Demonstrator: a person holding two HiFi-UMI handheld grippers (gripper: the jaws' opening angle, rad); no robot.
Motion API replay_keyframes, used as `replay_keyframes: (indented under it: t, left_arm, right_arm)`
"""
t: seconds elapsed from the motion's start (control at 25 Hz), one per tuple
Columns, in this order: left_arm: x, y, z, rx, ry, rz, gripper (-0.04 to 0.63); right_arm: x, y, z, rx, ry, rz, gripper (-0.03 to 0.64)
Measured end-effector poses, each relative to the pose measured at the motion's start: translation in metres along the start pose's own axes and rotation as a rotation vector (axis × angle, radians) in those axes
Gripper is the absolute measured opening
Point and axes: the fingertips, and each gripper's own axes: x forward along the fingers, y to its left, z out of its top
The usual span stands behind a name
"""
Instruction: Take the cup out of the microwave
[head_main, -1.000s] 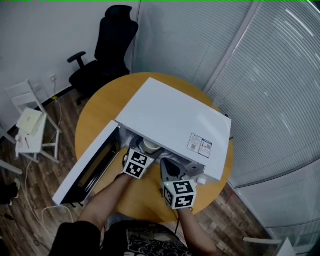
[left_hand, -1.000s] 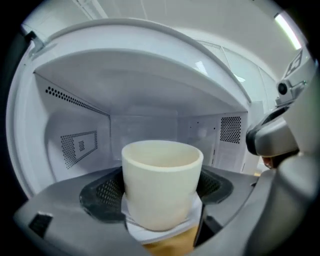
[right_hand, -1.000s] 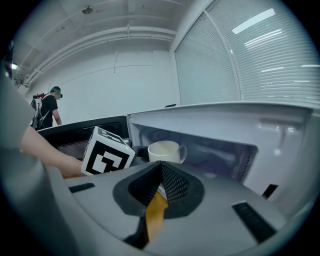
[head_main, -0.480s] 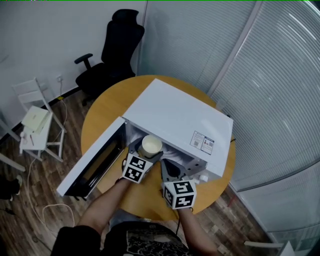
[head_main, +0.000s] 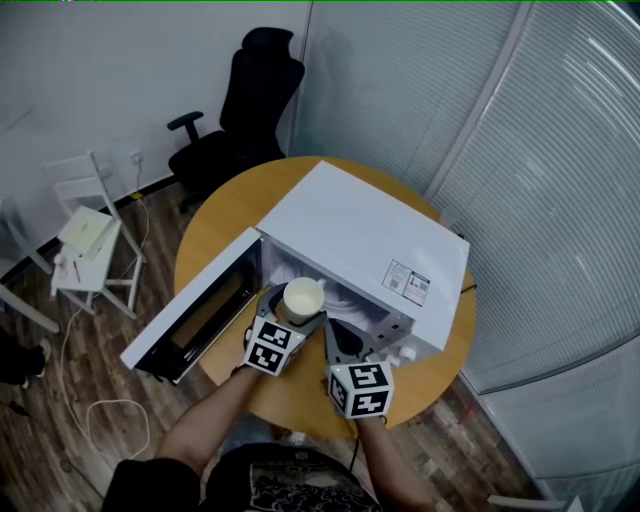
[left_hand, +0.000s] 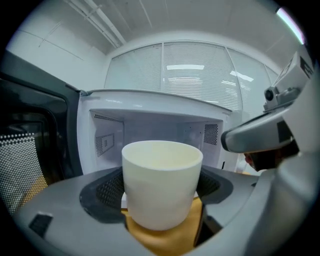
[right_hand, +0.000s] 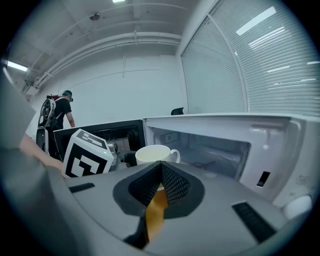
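Round table (head_main: 215, 222), open microwave (head_main: 360, 230), cup (head_main: 302, 297) upright, handle toward cavity, clamped in left gripper (left_hand: 160, 189) jaws, right gripper (right_hand: 161, 172) jaws together

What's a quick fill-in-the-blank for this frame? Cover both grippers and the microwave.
1. The left gripper grips the white ____.
2. The microwave has its door standing ____.
3. The right gripper is shut and holds ____.

Missing words: cup; open; nothing.
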Motion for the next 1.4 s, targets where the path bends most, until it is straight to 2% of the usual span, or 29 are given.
replay_keyframes:
  t: [0.56,0.88,1.4]
  left_arm:
    - [-0.055,-0.005,0.01,-0.033,0.009,0.08,0.43]
    - [-0.08,-0.005,0.013,-0.031,0.015,0.044,0.43]
    - [-0.111,-0.005,0.023,0.014,0.003,-0.073,0.43]
  right_arm:
    - [-0.014,0.013,0.002,-0.013,0.003,0.034,0.015]
    - [-0.013,0.027,0.005,0.004,0.001,-0.01,0.015]
    - [-0.039,0.044,0.013,0.039,-0.047,-0.196,0.015]
